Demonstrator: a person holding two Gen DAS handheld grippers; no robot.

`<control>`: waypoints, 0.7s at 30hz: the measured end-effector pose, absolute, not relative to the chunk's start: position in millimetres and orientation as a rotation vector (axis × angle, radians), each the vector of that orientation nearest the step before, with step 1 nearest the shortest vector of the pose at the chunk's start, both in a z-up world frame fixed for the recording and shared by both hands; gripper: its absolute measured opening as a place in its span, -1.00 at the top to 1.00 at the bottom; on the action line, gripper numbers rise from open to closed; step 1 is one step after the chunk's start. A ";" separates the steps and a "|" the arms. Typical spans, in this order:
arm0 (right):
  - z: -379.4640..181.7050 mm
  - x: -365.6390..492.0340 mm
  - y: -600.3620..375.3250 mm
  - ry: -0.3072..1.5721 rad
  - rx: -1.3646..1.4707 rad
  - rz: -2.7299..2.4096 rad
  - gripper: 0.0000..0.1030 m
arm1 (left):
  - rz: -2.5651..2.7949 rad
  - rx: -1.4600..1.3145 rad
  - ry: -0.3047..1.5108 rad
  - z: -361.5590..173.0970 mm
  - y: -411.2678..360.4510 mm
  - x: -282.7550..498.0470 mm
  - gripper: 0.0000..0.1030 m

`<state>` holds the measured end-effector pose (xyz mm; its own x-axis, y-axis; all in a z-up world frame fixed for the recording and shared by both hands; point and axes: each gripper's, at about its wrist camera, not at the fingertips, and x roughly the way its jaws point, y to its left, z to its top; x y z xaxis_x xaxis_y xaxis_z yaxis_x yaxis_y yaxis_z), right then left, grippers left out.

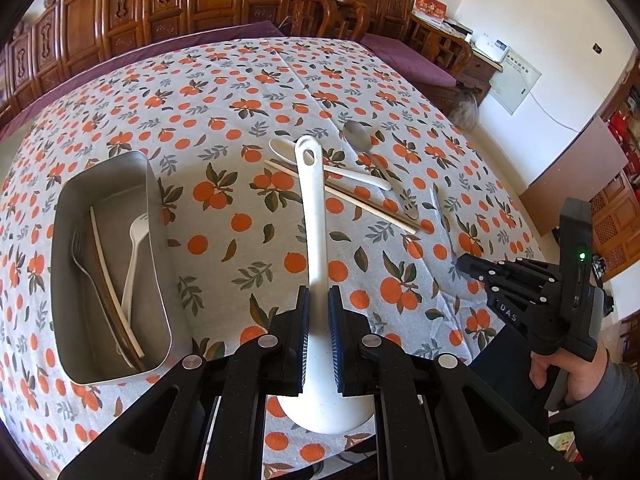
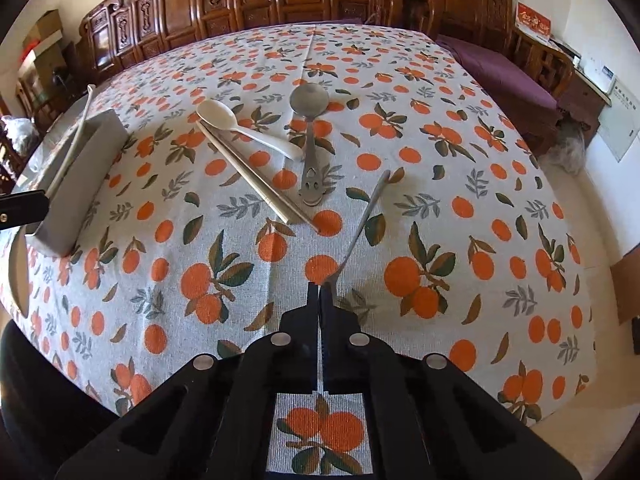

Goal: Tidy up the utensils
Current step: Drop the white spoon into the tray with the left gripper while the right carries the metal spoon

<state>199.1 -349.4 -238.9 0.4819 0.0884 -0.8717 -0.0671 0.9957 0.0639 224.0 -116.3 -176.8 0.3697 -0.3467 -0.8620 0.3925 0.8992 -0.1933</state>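
Holding a white rice paddle [image 1: 316, 264] in the left gripper [image 1: 319, 312], jaws closed on its handle above the tablecloth [image 1: 224, 92], beside the metal tin [image 1: 154, 216]. Pinching a fork [image 2: 362, 224] in the right gripper [image 2: 319, 300], jaws nearly shut. Next, likely: dropping both into the tin. Spoons and chopsticks [image 2: 248, 172] waiting mid-table, open room around.

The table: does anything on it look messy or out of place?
Yes. A white spoon, metal spoon and chopsticks lie crisscrossed on the tablecloth, outside the metal tray where other utensils already sit. Nothing looks spilled or broken.
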 end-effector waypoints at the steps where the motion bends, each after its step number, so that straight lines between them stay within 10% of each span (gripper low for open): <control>1: -237.5 198.9 -350.6 1.061 0.020 0.096 0.97 | -0.474 0.047 1.094 -176.6 -116.2 223.7 0.84; 21: -172.1 219.2 -316.3 0.916 0.017 0.248 0.97 | -0.369 0.005 1.044 -153.7 -55.4 252.6 0.84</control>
